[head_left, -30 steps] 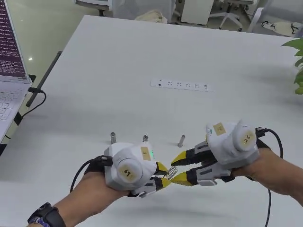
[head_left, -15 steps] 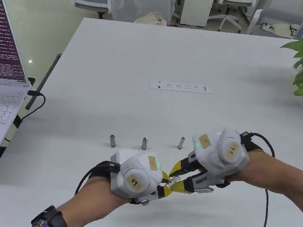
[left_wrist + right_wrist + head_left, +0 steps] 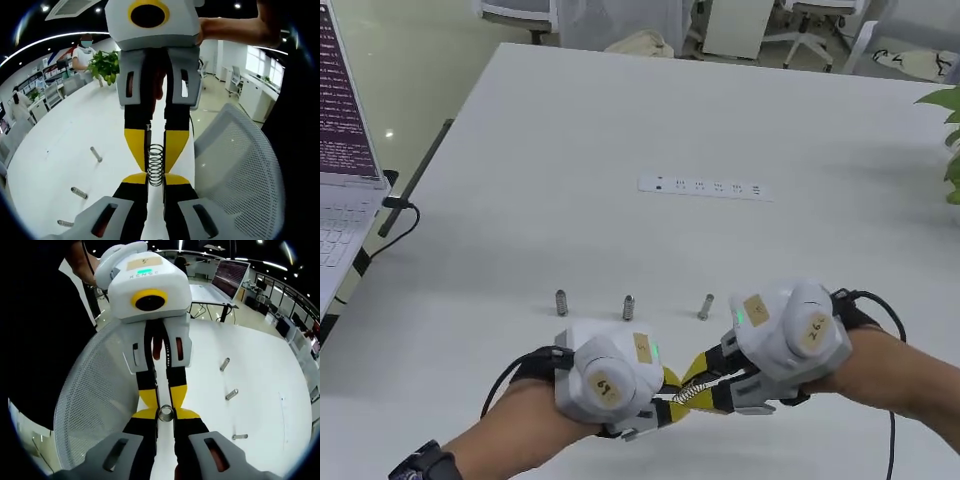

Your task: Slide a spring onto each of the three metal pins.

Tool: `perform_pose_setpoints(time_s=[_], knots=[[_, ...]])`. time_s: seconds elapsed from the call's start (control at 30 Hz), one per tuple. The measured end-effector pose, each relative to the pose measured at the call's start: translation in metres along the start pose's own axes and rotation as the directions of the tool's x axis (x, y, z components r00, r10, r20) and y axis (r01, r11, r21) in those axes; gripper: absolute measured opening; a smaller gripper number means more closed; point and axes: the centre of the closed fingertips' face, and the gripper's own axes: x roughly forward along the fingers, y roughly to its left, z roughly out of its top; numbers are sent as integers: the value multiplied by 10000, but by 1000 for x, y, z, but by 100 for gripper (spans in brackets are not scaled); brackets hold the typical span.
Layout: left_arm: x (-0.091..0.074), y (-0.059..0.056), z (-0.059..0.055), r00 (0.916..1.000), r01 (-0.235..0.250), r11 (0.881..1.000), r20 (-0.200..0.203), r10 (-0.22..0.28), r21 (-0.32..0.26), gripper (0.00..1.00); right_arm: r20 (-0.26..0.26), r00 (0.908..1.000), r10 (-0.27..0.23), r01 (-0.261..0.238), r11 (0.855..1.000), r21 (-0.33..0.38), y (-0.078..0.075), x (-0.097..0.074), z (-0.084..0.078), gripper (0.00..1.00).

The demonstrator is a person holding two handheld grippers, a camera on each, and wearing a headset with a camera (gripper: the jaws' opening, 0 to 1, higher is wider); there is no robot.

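A small steel spring [image 3: 688, 393] hangs in the air between my two grippers, low over the near part of the white table. My left gripper [image 3: 670, 402] is shut on one end of it and my right gripper [image 3: 706, 384] on the other. In the left gripper view the spring [image 3: 156, 165] runs from my left gripper [image 3: 156, 179] up into the right gripper [image 3: 156, 150]. The right gripper view shows the spring [image 3: 166, 413] end-on. Three metal pins [image 3: 561, 302] [image 3: 628, 307] [image 3: 706, 306] stand in a row just beyond the grippers.
A white power strip [image 3: 705, 186] lies mid-table. An open laptop [image 3: 340, 150] and a black cable [image 3: 395, 222] sit at the left edge. Plant leaves [image 3: 950, 130] reach in at the right. A grey mesh chair [image 3: 235, 160] stands beside the near table edge.
The right gripper's jaws, open a second ago, have come together on the spring. Both grippers have drawn closer to each other and slightly toward the near edge.
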Motion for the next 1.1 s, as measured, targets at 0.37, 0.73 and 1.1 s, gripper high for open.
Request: perform_pose_setpoints(time_s=[0.37, 0.73, 1.1], knots=[[-12, 13, -4, 9983, -423, 9949, 350, 456, -915, 14, 227, 9988, -443, 436, 9985, 331, -14, -12, -3, 9], [-30, 32, -12, 9904, -1068, 9755, 661, 1215, -1924, 17, 178, 9957, -907, 891, 9931, 769, -26, -23, -17, 9], [-50, 49, -27, 9764, -1812, 9465, 662, 2056, -2670, 22, -75, 9907, -1359, 1357, 9826, 1265, -47, -33, -36, 9]])
